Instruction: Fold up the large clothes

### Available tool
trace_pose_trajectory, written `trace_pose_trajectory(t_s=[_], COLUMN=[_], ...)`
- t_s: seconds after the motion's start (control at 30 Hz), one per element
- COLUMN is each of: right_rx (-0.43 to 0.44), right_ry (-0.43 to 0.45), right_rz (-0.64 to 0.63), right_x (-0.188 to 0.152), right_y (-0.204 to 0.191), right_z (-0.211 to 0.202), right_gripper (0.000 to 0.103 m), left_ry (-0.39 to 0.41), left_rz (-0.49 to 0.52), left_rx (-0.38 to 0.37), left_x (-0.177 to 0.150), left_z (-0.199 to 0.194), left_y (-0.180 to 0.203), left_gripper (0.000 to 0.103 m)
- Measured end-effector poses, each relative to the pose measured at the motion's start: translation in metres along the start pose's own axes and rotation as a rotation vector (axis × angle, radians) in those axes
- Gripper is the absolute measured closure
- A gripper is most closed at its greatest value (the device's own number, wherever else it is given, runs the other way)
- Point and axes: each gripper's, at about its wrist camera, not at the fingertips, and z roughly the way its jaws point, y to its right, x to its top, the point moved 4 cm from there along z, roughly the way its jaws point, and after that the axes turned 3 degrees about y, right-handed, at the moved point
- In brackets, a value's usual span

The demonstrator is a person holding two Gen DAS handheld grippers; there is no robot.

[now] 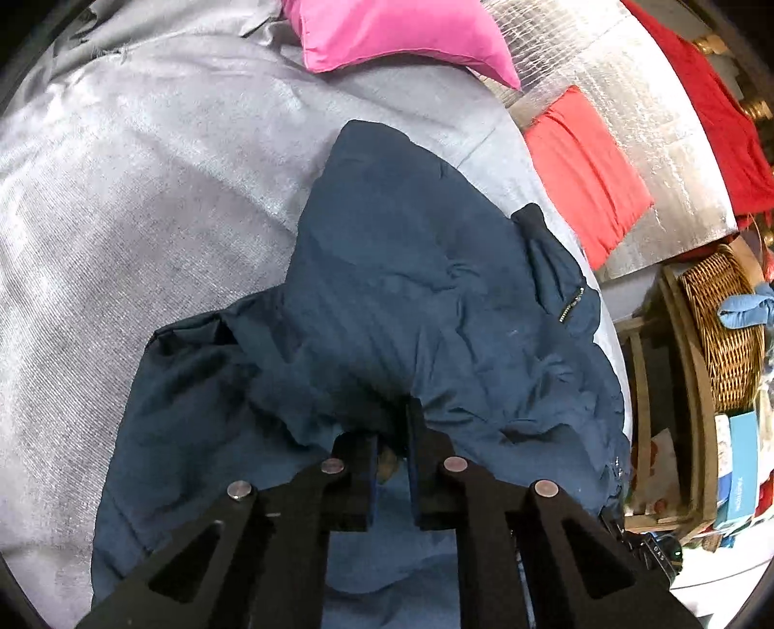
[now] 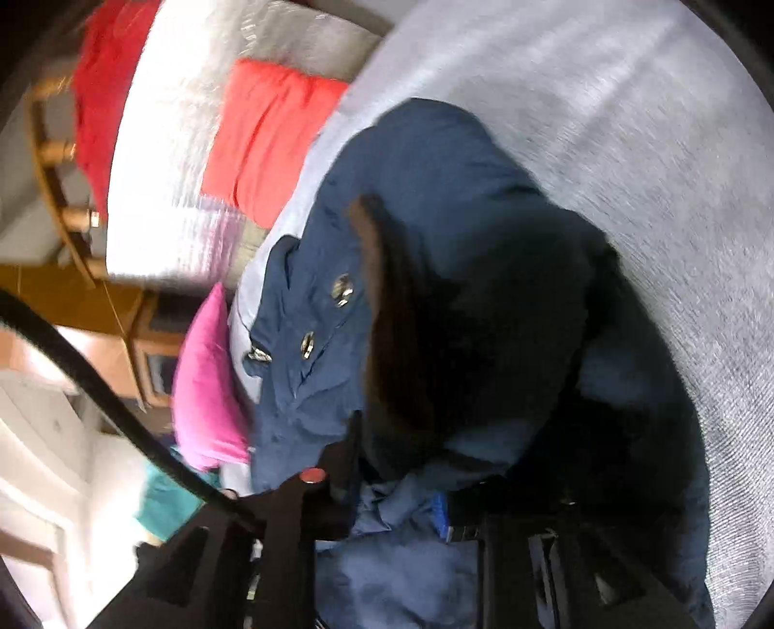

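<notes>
— Navy jacket (image 1: 411,271) is where?

— Heaped on the grey bed cover (image 1: 145,203), just beside the coral cushion (image 1: 585,174), with the pink pillow (image 1: 401,34) farther off.

— Your left gripper (image 1: 392,435)?

— Its fingers are nipped onto a bunched fold of the jacket.

— And the right gripper (image 2: 401,474)?

— Buried in cloth; the picture is blurred, so I cannot tell its jaws. Metal snaps (image 2: 341,290) show on the fabric ahead.
</notes>
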Motion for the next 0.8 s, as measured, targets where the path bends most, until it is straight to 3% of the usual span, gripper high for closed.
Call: trace_pose_trajectory(t_s=[0.07,0.17,0.3,0.37,0.47,0.53,0.6,0.8], right_rx=[0.010,0.014,-0.001,-0.030,-0.076,-0.138,-0.190,-0.147], right_ry=[0.018,0.018,0.031,0.061,0.139,0.153,0.110,0.078], right_rz=[0.028,0.054,-0.010,-0.081,-0.236,-0.306,-0.283,-0.201], right_x=[0.005,0.009,0.009,0.006,0.001,-0.003,-0.005,0.000], right_y=[0.004,0.009,0.004,-0.006,-0.031,-0.038,-0.029,-0.017], right_z=[-0.005,-0.004,0.000,-0.004,-0.016,-0.013,-0.001,0.000], right_gripper=[0.062,0.061,0.065,0.079,0.081,0.081,0.078,0.077], left_ry=[-0.010,-0.026,-0.026,0.005,0.045,0.041,0.025,0.075], left_rz=[-0.012,-0.006,0.065,0.110,0.141,0.187,0.246,0.419], left_rx=[0.000,0.010,0.013,0.029,0.037,0.087,0.166,0.302], left_x=[-0.001,-0.004,-0.010,-0.011,-0.008,-0.010,-0.015,-0.025], left_z=[-0.002,0.001,0.005,0.000,-0.008,-0.005,0.005,0.011], left_y=[-0.001,-0.002,0.008,0.014,0.020,0.022,0.024,0.046], left_gripper=[0.084,0.070,0.072,0.087,0.088,0.087,0.082,0.080])
